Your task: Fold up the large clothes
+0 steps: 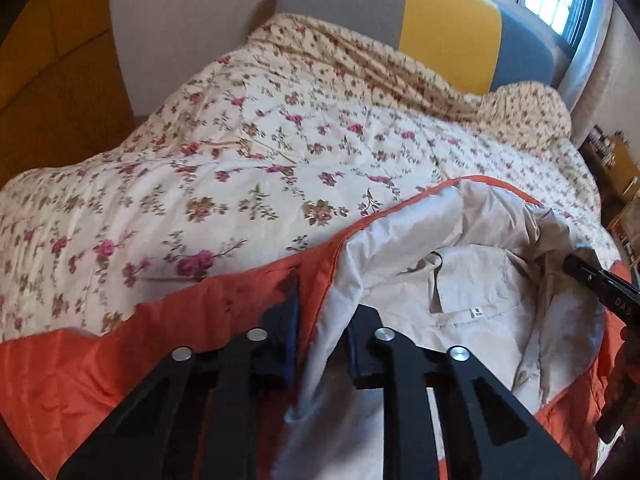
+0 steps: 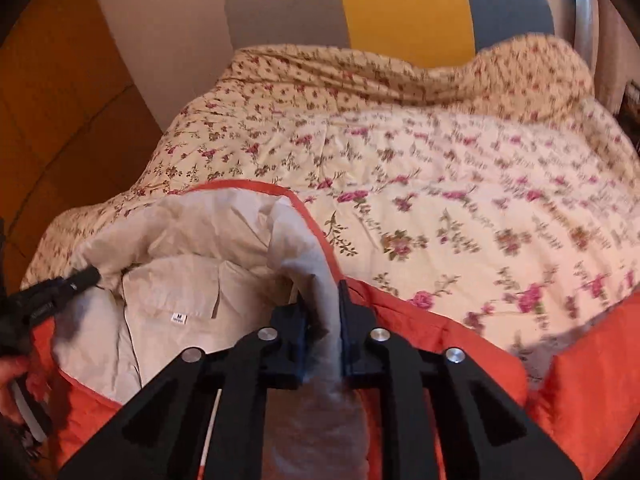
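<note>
Fingers [image 1: 286, 320] of my left gripper [image 1: 324, 332] pinch the jacket [image 1: 480, 292] at its orange-edged front opening. Right gripper [image 2: 324, 320] likewise clamps a pale lining fold at the opposite edge. Jacket lies open, lining up, on the floral quilt [image 1: 240, 152], size tag [image 2: 179, 317] showing.
</note>
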Demonstrator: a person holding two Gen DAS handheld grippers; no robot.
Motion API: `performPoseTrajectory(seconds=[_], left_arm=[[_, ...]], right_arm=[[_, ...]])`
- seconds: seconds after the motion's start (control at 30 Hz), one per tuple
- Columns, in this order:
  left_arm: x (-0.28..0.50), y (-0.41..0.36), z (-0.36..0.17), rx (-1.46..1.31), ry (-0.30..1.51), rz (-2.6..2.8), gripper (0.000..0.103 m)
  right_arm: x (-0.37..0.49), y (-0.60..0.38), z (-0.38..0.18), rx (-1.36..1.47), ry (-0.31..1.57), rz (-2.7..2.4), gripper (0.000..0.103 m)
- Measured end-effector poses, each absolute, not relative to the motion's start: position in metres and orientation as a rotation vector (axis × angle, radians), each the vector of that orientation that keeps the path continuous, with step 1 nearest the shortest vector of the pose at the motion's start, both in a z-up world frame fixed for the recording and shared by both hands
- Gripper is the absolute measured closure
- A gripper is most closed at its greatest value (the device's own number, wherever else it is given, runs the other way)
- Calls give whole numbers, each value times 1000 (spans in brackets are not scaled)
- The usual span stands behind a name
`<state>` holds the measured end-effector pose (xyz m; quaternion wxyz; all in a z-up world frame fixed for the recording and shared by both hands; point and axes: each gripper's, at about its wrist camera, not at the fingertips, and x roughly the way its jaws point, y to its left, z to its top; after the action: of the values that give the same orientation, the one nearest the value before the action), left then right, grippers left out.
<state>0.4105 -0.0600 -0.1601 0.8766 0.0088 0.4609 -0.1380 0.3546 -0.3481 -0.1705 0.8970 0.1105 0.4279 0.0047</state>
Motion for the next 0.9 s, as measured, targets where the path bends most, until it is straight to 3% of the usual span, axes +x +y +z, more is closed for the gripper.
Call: performPoseTrajectory(seconds=[0.07, 0.1, 0.6, 0.7, 0.8, 0.9], left_arm=[[397, -47, -157, 1, 940, -271, 85], [391, -40, -158, -10, 937, -260, 91], [342, 7, -190, -197, 979, -236, 91], [338, 13, -193, -242, 971, -275, 91], [331, 20, -194, -275, 967, -325, 88], [326, 21, -194, -266, 952, -325, 84]], right_arm=[[337, -350, -166, 228, 864, -1, 94], [330, -352, -165, 237, 860, -7, 95], [252, -378, -215, 437, 894, -86, 96], [242, -380, -209, 467, 891, -59, 86], [222, -379, -196, 441, 878, -67, 59], [207, -380, -173, 499, 804, -44, 59]])
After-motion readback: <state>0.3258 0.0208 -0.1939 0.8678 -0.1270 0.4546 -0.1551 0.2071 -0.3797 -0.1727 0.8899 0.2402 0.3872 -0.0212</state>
